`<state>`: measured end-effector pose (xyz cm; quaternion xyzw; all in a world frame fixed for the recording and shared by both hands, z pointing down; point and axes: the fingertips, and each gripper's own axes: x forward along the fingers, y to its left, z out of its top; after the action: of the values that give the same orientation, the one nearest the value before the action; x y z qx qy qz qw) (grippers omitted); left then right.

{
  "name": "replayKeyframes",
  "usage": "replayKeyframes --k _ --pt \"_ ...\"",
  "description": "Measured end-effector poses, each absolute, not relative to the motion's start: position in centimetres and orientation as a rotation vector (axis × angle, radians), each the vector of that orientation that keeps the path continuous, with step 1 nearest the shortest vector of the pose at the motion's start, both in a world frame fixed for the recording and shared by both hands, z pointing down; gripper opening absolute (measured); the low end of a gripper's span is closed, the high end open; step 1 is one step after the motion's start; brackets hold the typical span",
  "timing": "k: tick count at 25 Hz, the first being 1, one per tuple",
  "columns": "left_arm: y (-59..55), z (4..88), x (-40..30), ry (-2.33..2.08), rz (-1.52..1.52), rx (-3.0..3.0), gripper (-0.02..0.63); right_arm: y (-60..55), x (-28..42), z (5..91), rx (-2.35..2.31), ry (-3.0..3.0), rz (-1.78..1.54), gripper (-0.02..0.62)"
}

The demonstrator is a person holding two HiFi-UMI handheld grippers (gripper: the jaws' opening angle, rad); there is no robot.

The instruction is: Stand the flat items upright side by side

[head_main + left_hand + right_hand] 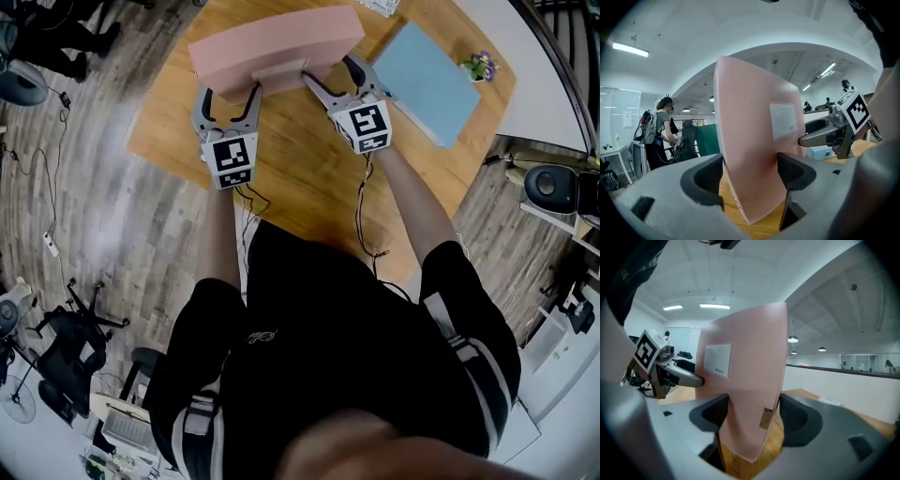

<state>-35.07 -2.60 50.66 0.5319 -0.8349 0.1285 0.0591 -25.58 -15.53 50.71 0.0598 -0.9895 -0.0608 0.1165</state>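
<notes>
A pink box (pixel 277 42) is held upright over the wooden table (pixel 309 187). Its lower edge is clamped between the jaws of the left gripper (pixel 230 94) and the right gripper (pixel 333 73), and a blue box (pixel 427 80) lies flat nearby.

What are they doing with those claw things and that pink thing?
A person has a gripper in each hand. The left gripper and the right gripper are both clamped on one pink box, holding it up on edge at the wooden table. A blue box lies flat to the right, not stood up yet.
</notes>
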Motion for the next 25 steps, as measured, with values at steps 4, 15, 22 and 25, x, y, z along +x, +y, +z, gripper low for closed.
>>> replayKeyframes --k 4,15,22,25 --pt "-3.3 50.8 -37.5 -2.586 0.372 1.555 0.374 -16.6 -28.7 50.9 0.123 -2.91 -0.205 0.344" --pt "-2.8 50.9 -37.6 -2.57 0.343 1.503 0.382 -16.6 -29.1 50.4 0.099 -2.923 -0.124 0.357" --pt "-1.2 50.6 -37.7 -2.563 0.278 1.427 0.397 -17.2 -27.7 49.2 0.157 -2.953 -0.05 0.376" --pt "-0.1 51.3 -36.6 -2.526 0.235 1.388 0.397 -17.3 -25.8 49.4 0.189 -2.946 -0.03 0.376"
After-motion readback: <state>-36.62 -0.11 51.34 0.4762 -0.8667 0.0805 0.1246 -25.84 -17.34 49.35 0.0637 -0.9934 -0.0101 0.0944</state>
